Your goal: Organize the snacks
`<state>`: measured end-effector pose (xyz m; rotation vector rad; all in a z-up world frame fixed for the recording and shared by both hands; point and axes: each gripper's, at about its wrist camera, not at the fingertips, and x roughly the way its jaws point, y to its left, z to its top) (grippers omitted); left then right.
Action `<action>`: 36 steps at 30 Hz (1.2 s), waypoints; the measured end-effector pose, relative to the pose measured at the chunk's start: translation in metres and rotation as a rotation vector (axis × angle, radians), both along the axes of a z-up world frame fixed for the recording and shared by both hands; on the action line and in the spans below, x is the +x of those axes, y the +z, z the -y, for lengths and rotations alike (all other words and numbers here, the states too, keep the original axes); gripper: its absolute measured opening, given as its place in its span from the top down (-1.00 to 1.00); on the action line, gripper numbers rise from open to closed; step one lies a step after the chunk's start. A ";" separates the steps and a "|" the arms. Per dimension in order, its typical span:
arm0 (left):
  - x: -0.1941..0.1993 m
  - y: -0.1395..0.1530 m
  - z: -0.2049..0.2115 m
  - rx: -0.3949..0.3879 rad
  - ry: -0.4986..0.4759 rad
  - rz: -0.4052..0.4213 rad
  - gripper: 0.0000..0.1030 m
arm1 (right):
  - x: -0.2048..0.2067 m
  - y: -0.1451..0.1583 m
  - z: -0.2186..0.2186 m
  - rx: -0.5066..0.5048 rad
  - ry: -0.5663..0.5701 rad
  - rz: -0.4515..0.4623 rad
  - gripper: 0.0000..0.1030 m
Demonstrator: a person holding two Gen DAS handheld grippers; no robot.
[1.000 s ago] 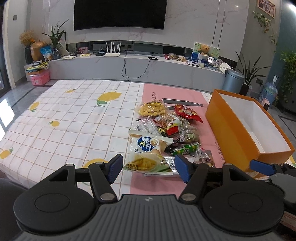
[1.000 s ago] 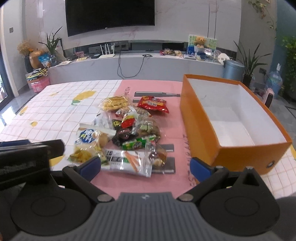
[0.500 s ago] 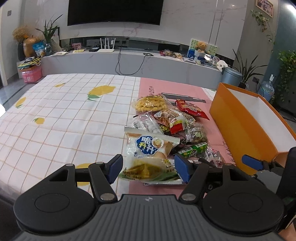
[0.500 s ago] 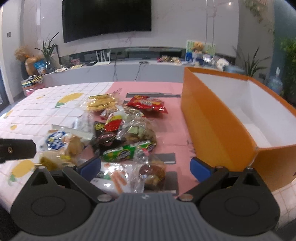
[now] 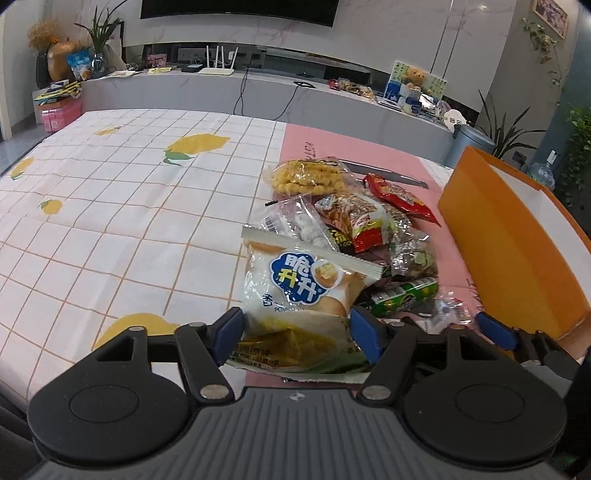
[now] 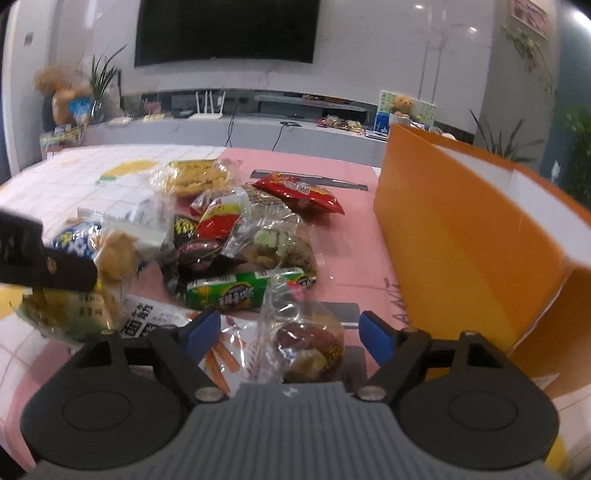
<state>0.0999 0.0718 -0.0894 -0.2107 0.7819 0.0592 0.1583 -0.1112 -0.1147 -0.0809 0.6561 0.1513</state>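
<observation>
A pale marble-look wall (image 5: 369, 44) runs across the back of the room, with a wide dark television (image 6: 225, 31) mounted on it. Below it a long grey media ledge (image 5: 258, 99) carries a white router (image 5: 218, 64), trailing black cables (image 5: 242, 92) and a teddy bear (image 5: 413, 78) in front of a printed card. At the left end stand a potted plant (image 5: 101, 40) and dried flowers in a bronze vase (image 5: 59, 55) (a pink storage bin (image 5: 61, 114) sits on the floor beneath). To the right are a grey lidded bin (image 5: 467, 144), leafy floor plants (image 5: 506, 136) and a framed picture (image 5: 550, 16) high on the wall. Ceiling lights glare off the wall in the right wrist view. The bench wears a checked cloth with lemons (image 5: 110, 206).
</observation>
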 end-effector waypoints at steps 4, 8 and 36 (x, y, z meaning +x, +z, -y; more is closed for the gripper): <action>0.003 -0.002 0.003 0.020 -0.003 0.014 -0.61 | -0.003 -0.001 0.002 0.020 -0.004 0.011 -0.33; 0.006 -0.005 0.004 0.033 0.000 0.020 -0.65 | -0.006 -0.001 0.003 0.041 0.004 0.016 -0.18; 0.004 -0.021 -0.008 -0.013 0.049 0.031 -0.42 | -0.003 -0.005 0.023 0.200 -0.022 0.006 0.11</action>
